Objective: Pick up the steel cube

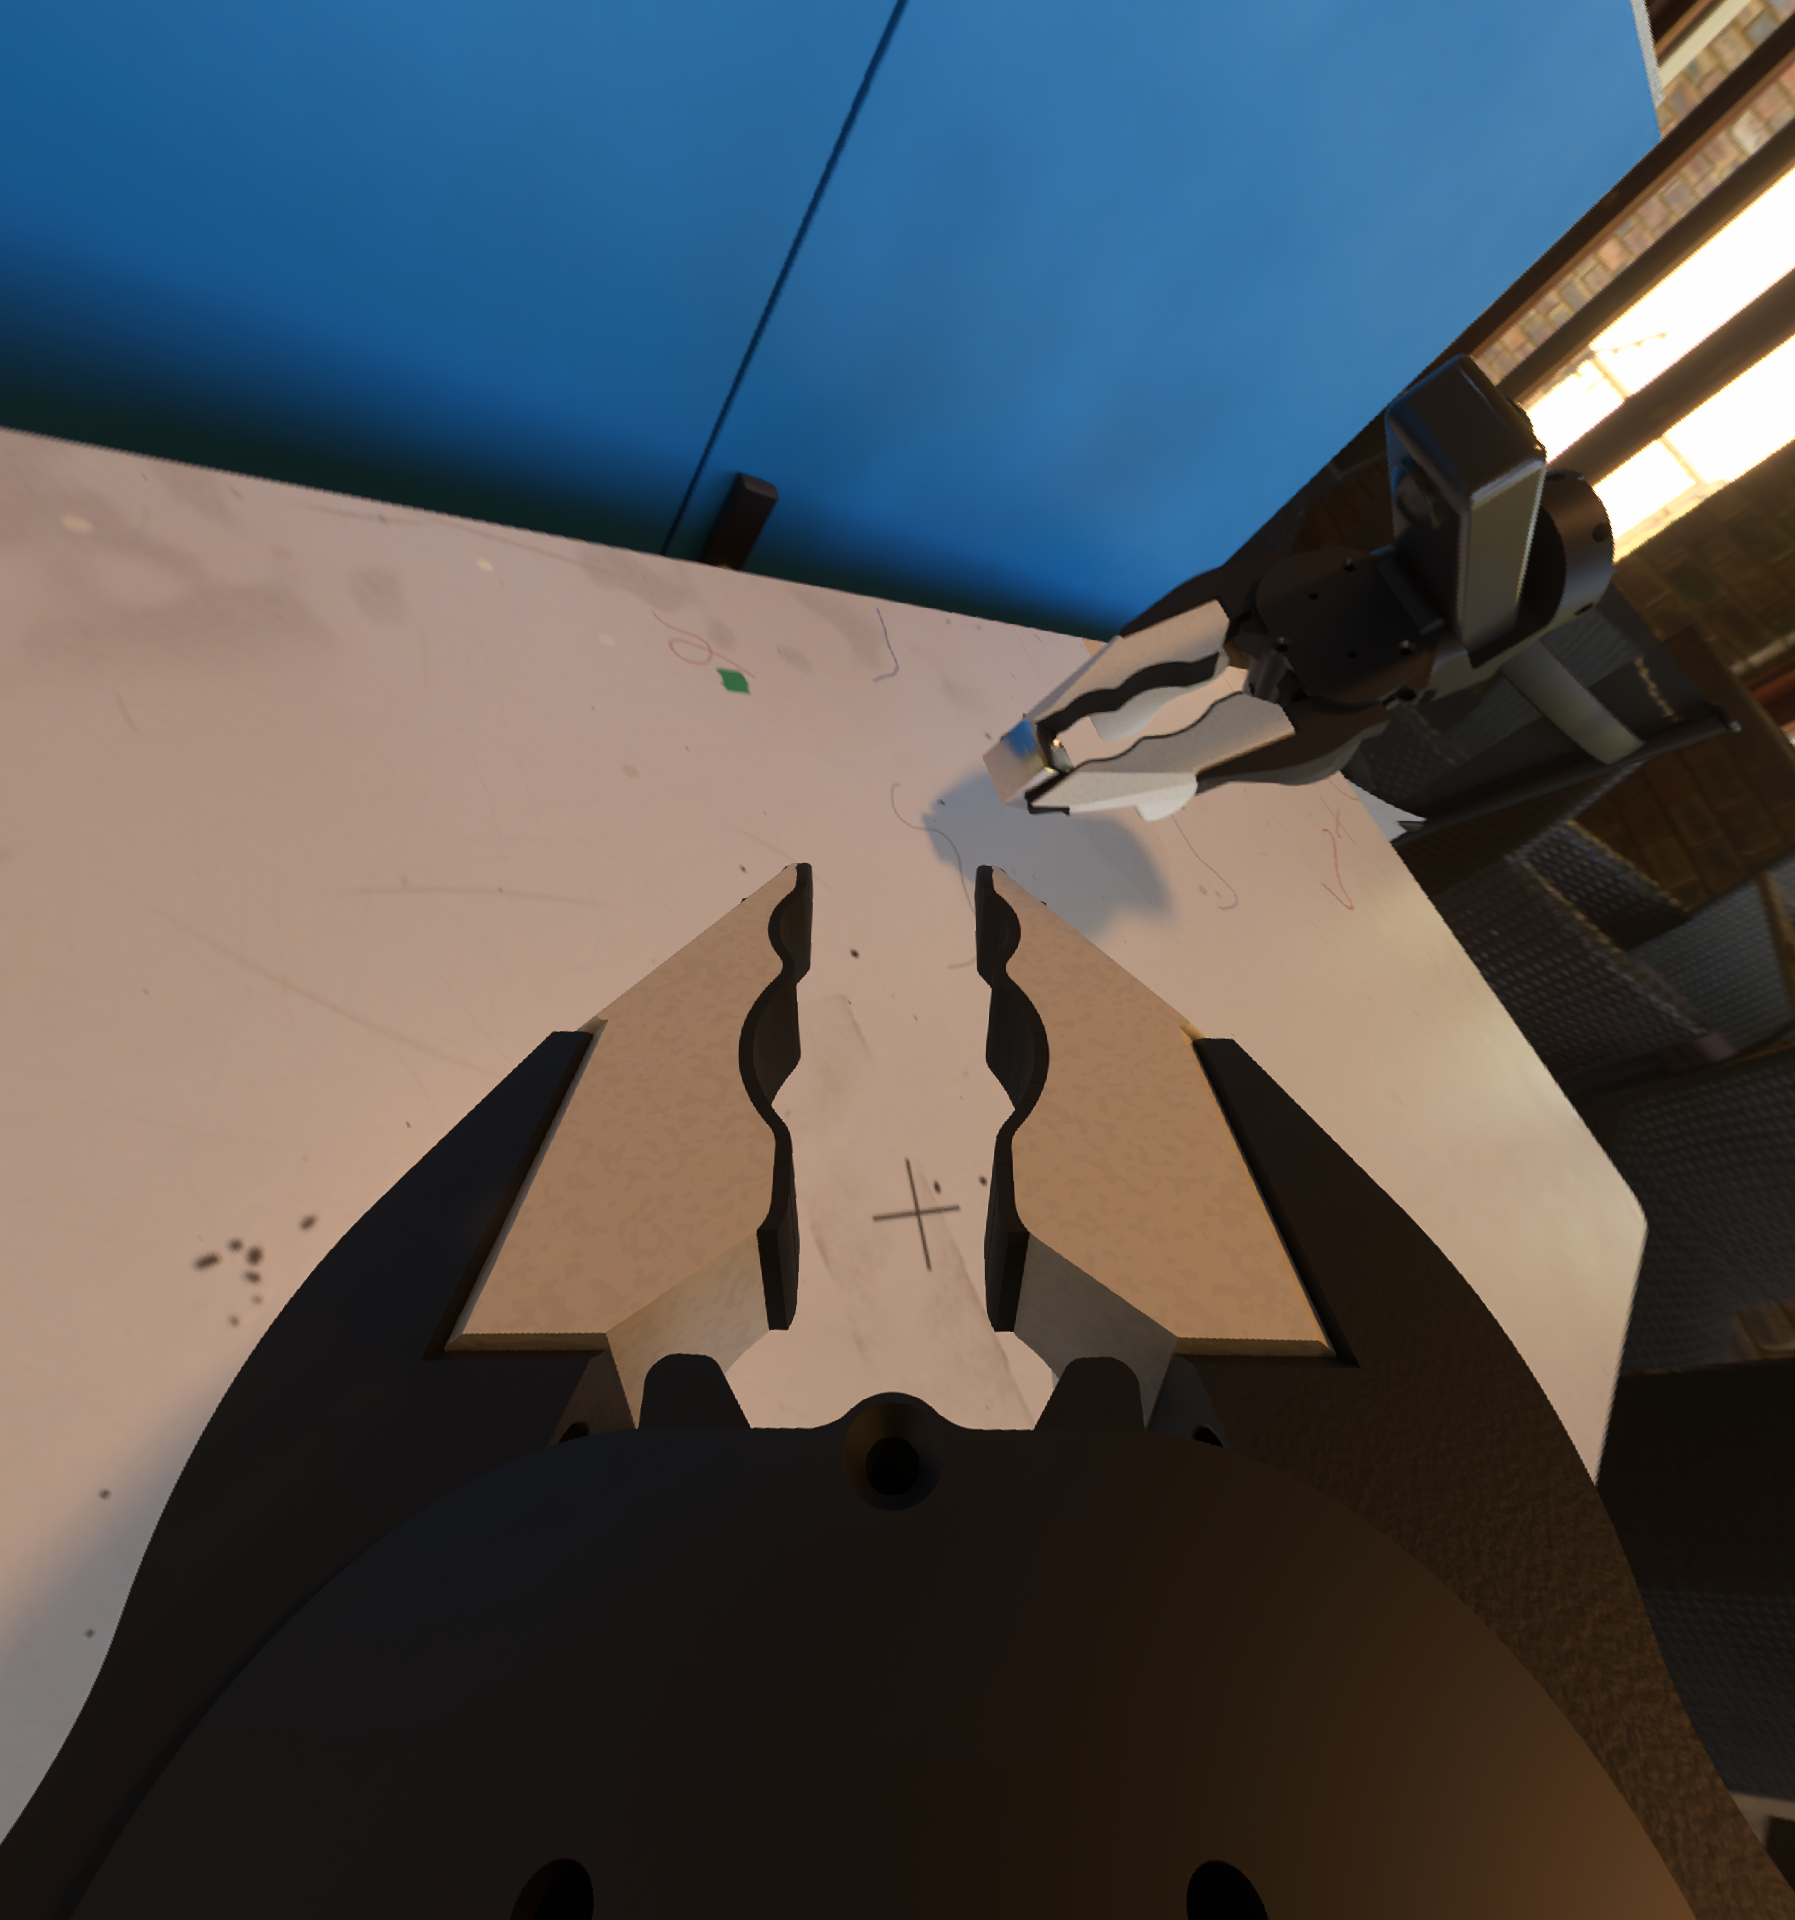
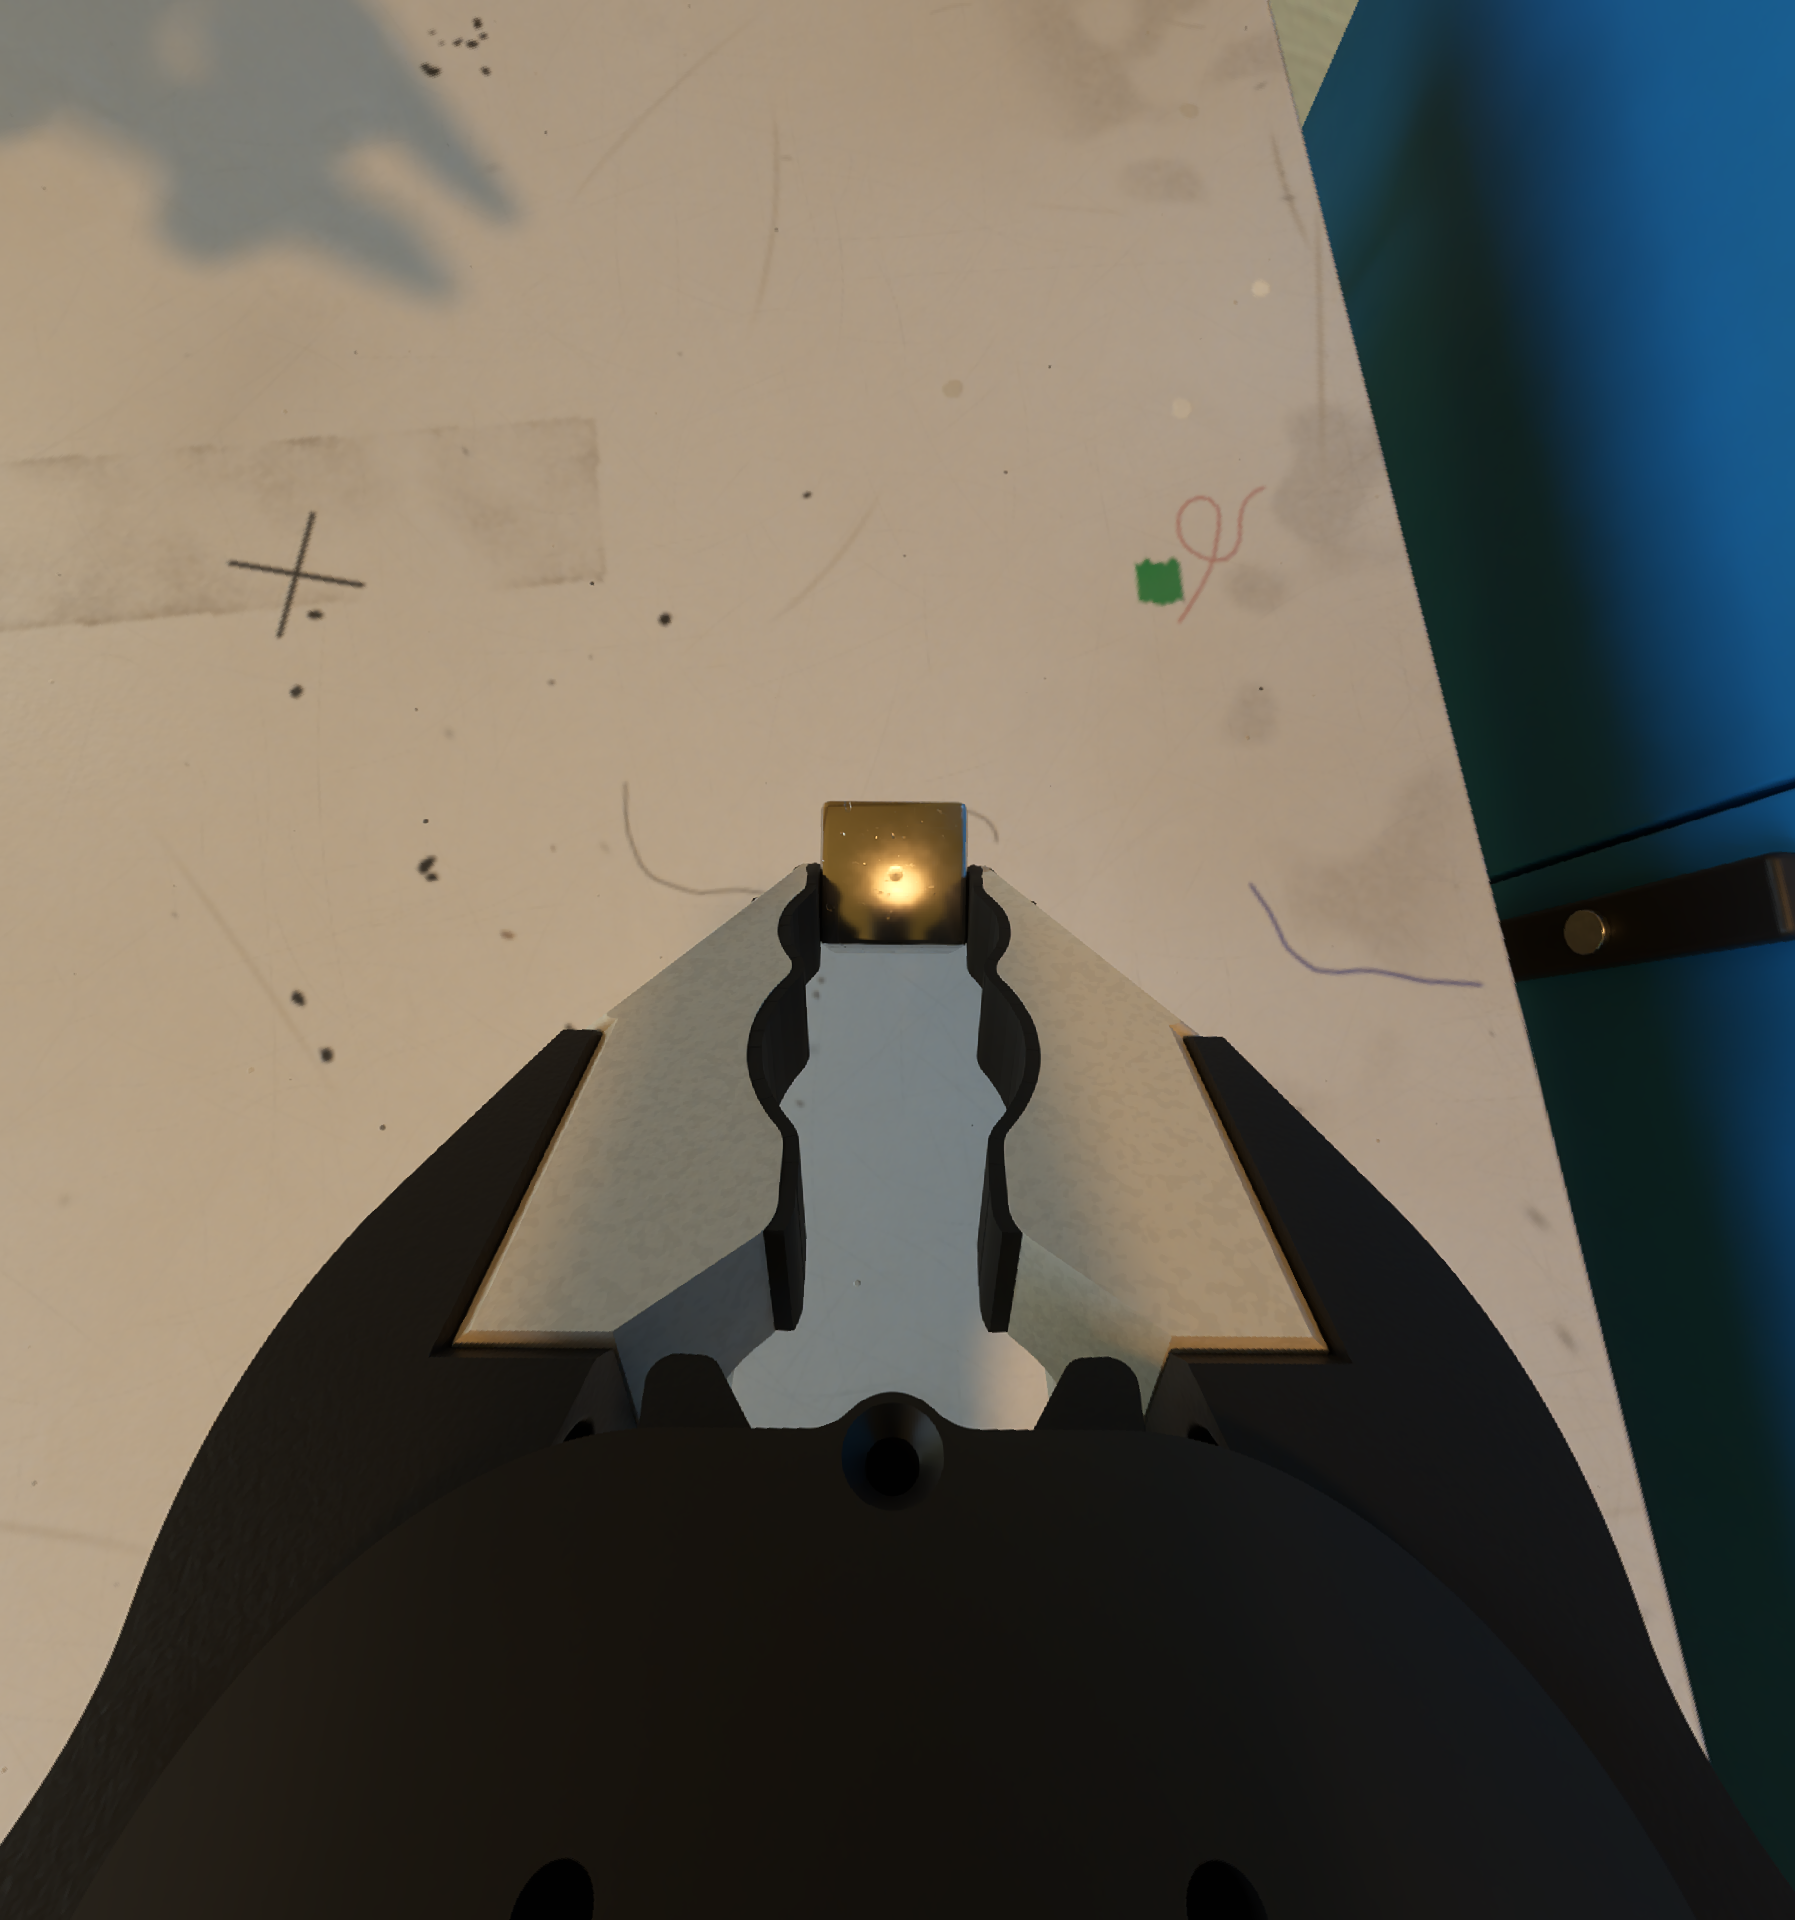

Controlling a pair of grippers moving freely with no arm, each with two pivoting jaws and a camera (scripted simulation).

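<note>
Steel cube (image 2: 893, 871) clamped between the fingertips of the right claw (image 2: 893, 883), raised clear of the tabletop (image 2: 457, 312), its shadow cast below in the left wrist view. Left claw (image 1: 893, 883) hangs apart over the tabletop, fingers spread and empty, near a black cross mark (image 1: 917, 1211).

Each hand-held gripper has a matte black, rounded body with a small round screw recess at its centre and two dark holes low down. The left hand-held gripper (image 1: 893, 883) and the right hand-held gripper (image 2: 893, 883) carry two pale, speckled wedge-shaped fingers (image 1: 654, 1122) lined with black, wavy-edged pads (image 2: 784, 1049) along their inner faces.
</note>
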